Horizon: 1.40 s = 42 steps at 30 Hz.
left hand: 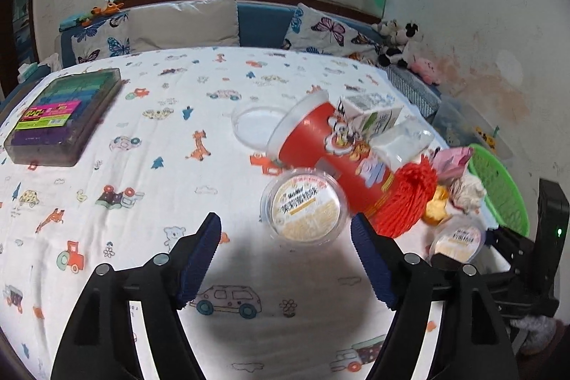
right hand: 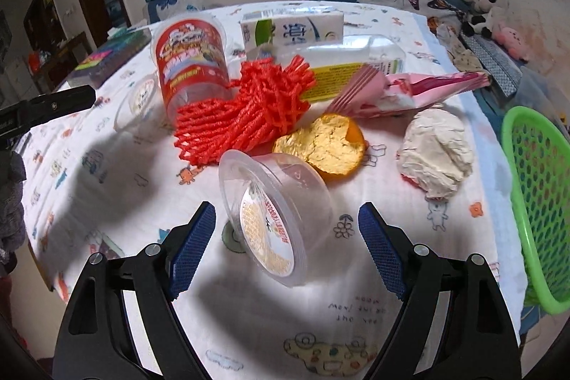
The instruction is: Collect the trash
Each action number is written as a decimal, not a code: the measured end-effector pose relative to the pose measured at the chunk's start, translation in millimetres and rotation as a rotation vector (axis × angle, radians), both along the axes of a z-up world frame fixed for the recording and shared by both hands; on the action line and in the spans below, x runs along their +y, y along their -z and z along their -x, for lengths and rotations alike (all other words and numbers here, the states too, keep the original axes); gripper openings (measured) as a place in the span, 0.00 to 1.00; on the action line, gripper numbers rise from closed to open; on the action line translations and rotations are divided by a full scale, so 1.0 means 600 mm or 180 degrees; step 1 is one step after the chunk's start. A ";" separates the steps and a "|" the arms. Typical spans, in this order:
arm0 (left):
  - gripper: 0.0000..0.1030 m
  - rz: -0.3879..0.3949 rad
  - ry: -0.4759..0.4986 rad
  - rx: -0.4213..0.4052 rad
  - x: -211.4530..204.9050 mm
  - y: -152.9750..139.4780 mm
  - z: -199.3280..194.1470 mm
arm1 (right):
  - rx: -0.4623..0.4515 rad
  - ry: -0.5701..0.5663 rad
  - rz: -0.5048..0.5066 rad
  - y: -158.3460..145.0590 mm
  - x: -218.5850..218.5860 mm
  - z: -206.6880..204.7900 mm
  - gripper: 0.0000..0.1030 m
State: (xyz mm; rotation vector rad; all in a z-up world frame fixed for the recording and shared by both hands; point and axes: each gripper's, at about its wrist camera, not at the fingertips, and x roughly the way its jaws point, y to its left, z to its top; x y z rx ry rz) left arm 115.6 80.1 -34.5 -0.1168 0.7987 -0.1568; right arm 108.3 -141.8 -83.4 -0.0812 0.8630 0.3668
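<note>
Both tools wide, holding nothing: left tool before a lidded cup, right tool around a tipped clear cup. Behind, crowding the bench: red netting, red tub, foil, crumpled paper. Green basket at right.

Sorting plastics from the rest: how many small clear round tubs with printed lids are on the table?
2: one tub beside the red canister, ahead of the left gripper; one tipped tub between the right gripper's fingers.

Left gripper jaws apart above tablecloth; lidded cup just beyond.
</note>
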 end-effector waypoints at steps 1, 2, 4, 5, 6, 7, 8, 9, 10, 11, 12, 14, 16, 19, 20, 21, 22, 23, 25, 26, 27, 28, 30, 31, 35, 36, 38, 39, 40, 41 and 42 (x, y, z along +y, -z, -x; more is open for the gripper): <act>0.74 -0.0014 0.0007 0.0007 -0.001 0.002 -0.001 | -0.0002 -0.0003 0.0032 0.002 0.003 -0.001 0.77; 0.74 -0.0036 0.0029 0.0021 -0.004 0.005 -0.003 | -0.0003 -0.0008 0.0049 0.004 0.005 -0.001 0.75; 0.77 -0.0068 0.0076 0.0037 -0.010 0.010 -0.008 | -0.0013 -0.0021 0.0093 0.006 0.009 -0.001 0.71; 0.78 -0.0084 0.0118 0.0042 -0.014 0.013 -0.013 | -0.0019 -0.0023 0.0115 0.006 0.011 -0.003 0.69; 0.81 -0.0111 0.0155 0.0052 -0.018 0.017 -0.017 | -0.0019 -0.0032 0.0128 0.007 0.012 -0.003 0.66; 0.81 -0.0156 0.0172 0.0065 -0.023 0.021 -0.021 | -0.0011 -0.0036 0.0130 0.008 0.012 -0.003 0.65; 0.81 -0.0179 0.0187 0.0075 -0.026 0.024 -0.025 | -0.0014 -0.0033 0.0131 0.008 0.012 -0.004 0.64; 0.81 -0.0198 0.0202 0.0090 -0.027 0.027 -0.029 | -0.0014 -0.0030 0.0133 0.008 0.011 -0.004 0.60; 0.81 -0.0216 0.0203 0.0106 -0.028 0.031 -0.034 | -0.0009 -0.0032 0.0127 0.008 0.011 -0.004 0.58; 0.81 -0.0233 0.0196 0.0128 -0.029 0.035 -0.040 | -0.0008 -0.0021 0.0111 0.008 0.009 -0.004 0.56; 0.81 -0.0239 0.0199 0.0146 -0.030 0.038 -0.045 | -0.0002 -0.0014 0.0094 0.006 0.008 -0.005 0.51; 0.81 -0.0254 0.0227 0.0171 -0.033 0.045 -0.054 | 0.0021 -0.0003 0.0060 0.004 0.004 -0.005 0.51; 0.81 -0.0296 0.0260 0.0174 -0.038 0.048 -0.061 | 0.0011 0.0011 0.0058 0.002 0.001 -0.004 0.51; 0.81 -0.0362 0.0329 0.0160 -0.048 0.050 -0.069 | 0.0002 0.0037 0.0018 -0.004 -0.005 0.000 0.50; 0.81 -0.0378 0.0344 0.0159 -0.051 0.051 -0.071 | -0.0005 0.0043 0.0014 -0.006 -0.004 0.002 0.50; 0.81 -0.0377 0.0356 0.0161 -0.053 0.051 -0.072 | -0.0013 0.0050 0.0006 -0.009 -0.006 0.004 0.50; 0.80 -0.0377 0.0364 0.0164 -0.055 0.052 -0.073 | -0.0020 0.0055 0.0002 -0.011 -0.007 0.005 0.50; 0.80 -0.0381 0.0368 0.0157 -0.057 0.052 -0.073 | -0.0032 0.0065 -0.0004 -0.013 -0.009 0.008 0.48; 0.80 -0.0380 0.0377 0.0146 -0.059 0.051 -0.074 | -0.0022 0.0062 -0.0036 -0.016 -0.012 0.010 0.39; 0.80 -0.0389 0.0375 0.0136 -0.059 0.051 -0.074 | -0.0014 0.0067 -0.0062 -0.019 -0.016 0.011 0.39; 0.79 -0.0389 0.0377 0.0138 -0.059 0.051 -0.075 | -0.0011 0.0075 -0.0068 -0.020 -0.017 0.012 0.39; 0.79 -0.0381 0.0380 0.0146 -0.059 0.052 -0.077 | -0.0013 0.0085 -0.0071 -0.021 -0.020 0.013 0.39; 0.79 -0.0391 0.0377 0.0154 -0.058 0.053 -0.080 | -0.0008 0.0094 -0.0065 -0.021 -0.022 0.014 0.37; 0.79 -0.0393 0.0377 0.0151 -0.058 0.052 -0.081 | 0.0008 0.0095 -0.0071 -0.020 -0.024 0.014 0.35; 0.74 -0.0410 0.0385 0.0148 -0.056 0.053 -0.082 | 0.0034 0.0110 -0.0085 -0.016 -0.026 0.019 0.34; 0.73 -0.0411 0.0384 0.0152 -0.056 0.054 -0.082 | 0.0040 0.0114 -0.0093 -0.015 -0.028 0.020 0.34; 0.68 -0.0395 0.0372 0.0153 -0.053 0.055 -0.084 | 0.0051 0.0121 -0.0094 -0.013 -0.029 0.021 0.34; 0.66 -0.0379 0.0378 0.0157 -0.052 0.056 -0.084 | 0.0065 0.0120 -0.0095 -0.011 -0.030 0.021 0.34; 0.66 -0.0368 0.0378 0.0149 -0.051 0.056 -0.083 | 0.0069 0.0124 -0.0106 -0.010 -0.032 0.022 0.34; 0.65 -0.0370 0.0380 0.0134 -0.051 0.056 -0.082 | 0.0071 0.0128 -0.0116 -0.010 -0.034 0.023 0.34; 0.65 -0.0378 0.0385 0.0130 -0.051 0.056 -0.082 | 0.0076 0.0132 -0.0129 -0.010 -0.036 0.023 0.34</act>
